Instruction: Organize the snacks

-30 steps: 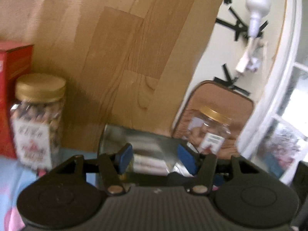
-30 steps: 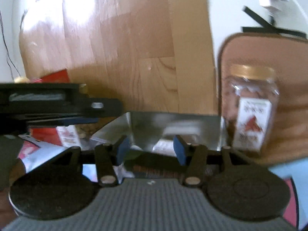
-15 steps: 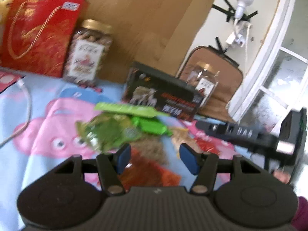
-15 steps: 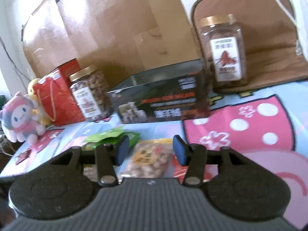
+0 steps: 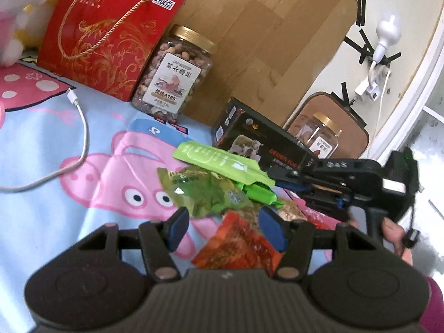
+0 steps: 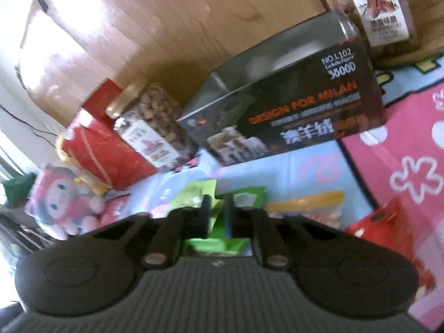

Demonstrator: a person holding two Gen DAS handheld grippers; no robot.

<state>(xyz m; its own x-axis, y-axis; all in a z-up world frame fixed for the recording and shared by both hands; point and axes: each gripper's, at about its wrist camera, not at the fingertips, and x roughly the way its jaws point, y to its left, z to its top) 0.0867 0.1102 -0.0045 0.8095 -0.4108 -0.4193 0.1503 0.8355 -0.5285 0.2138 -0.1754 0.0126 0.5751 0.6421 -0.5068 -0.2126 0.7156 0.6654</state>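
Right gripper (image 6: pixel 217 202) has just been closing, and its fingers now stand almost together, pinched on the edge of a bright green packet (image 6: pixel 216 244) that shows in the thin gap between them. The left wrist view shows a hand (image 5: pixel 394 233) holding this tool's grip, with its tips at the right end of the snack pile.

Left gripper (image 5: pixel 224 229) is open, its blue pads (image 5: pixel 177 227) apart and holding nothing. A red packet (image 5: pixel 238 247) lies below, between them.

The loose snacks sit in a heap on a cartoon sheet (image 5: pixel 41 138). An olive bag (image 5: pixel 199 191) lies just left of the green packets, the red packet lies nearest the left gripper, and a yellow-topped nut packet (image 6: pixel 308 208) is to the right.

Behind the heap lies a black box (image 6: pixel 291 105). One nut jar (image 5: pixel 177 69) stands to its left, beside a red gift bag (image 5: pixel 105 36), and a second jar (image 6: pixel 380 8) stands to its right. A wood board (image 5: pixel 263 41) leans behind them. A white cable (image 5: pixel 83 127) curls across the sheet at left, and a plush toy (image 6: pixel 61 202) sits beyond the gift bag.
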